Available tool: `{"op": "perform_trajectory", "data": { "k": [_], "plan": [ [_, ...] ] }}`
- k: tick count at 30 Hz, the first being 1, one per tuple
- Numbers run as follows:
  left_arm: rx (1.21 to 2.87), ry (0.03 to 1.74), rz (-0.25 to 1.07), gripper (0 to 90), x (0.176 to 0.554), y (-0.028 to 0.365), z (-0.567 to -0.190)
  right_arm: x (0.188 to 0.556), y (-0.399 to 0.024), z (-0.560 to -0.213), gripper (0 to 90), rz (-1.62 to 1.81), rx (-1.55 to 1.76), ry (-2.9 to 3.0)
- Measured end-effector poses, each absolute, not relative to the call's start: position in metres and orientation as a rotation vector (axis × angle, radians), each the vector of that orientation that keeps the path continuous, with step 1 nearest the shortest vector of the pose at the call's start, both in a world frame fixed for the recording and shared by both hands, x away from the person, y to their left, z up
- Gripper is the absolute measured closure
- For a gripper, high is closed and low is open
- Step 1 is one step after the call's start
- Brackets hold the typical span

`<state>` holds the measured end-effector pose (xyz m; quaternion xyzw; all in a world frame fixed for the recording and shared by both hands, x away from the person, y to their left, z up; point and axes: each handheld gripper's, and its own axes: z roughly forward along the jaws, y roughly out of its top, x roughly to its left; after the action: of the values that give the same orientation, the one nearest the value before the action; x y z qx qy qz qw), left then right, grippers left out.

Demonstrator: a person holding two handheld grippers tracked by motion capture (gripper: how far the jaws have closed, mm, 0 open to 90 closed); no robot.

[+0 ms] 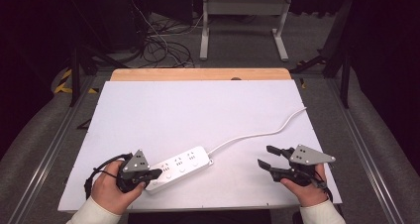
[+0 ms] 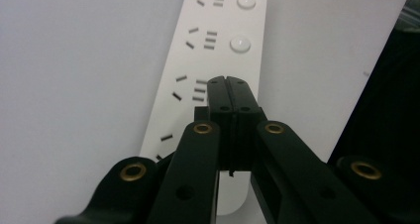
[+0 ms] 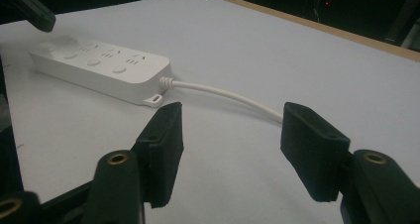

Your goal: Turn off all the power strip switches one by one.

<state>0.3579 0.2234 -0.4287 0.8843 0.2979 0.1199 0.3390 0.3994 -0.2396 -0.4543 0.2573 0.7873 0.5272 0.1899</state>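
The white power strip (image 1: 179, 166) lay flat near the front edge of the white table (image 1: 198, 110), its long axis running diagonally from front-left to back-right. Its cable (image 1: 257, 132) left the back-right end and trailed toward the right table edge. No brand or lettering was legible on its face. The left gripper (image 1: 154, 174) was fully closed over the strip's front-left end, nothing between its jaws. The right gripper (image 1: 265, 157) stood open, well apart from the strip, holding nothing.
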Motion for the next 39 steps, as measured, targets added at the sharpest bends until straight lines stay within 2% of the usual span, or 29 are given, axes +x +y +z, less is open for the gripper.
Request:
{"op": "perform_trajectory", "data": {
  "k": [12, 39],
  "plan": [
    [2.251, 0.730, 0.325, 90.0, 0.359, 0.217, -0.423, 0.399, -0.239, -0.455, 42.6, 1.482, 0.724, 2.218],
    [2.340, 0.732, 0.263, 90.0, 0.375, 0.198, -0.447, 0.399, -0.239, -0.456, 42.6, 1.480, 0.720, 2.223]
  ]
}}
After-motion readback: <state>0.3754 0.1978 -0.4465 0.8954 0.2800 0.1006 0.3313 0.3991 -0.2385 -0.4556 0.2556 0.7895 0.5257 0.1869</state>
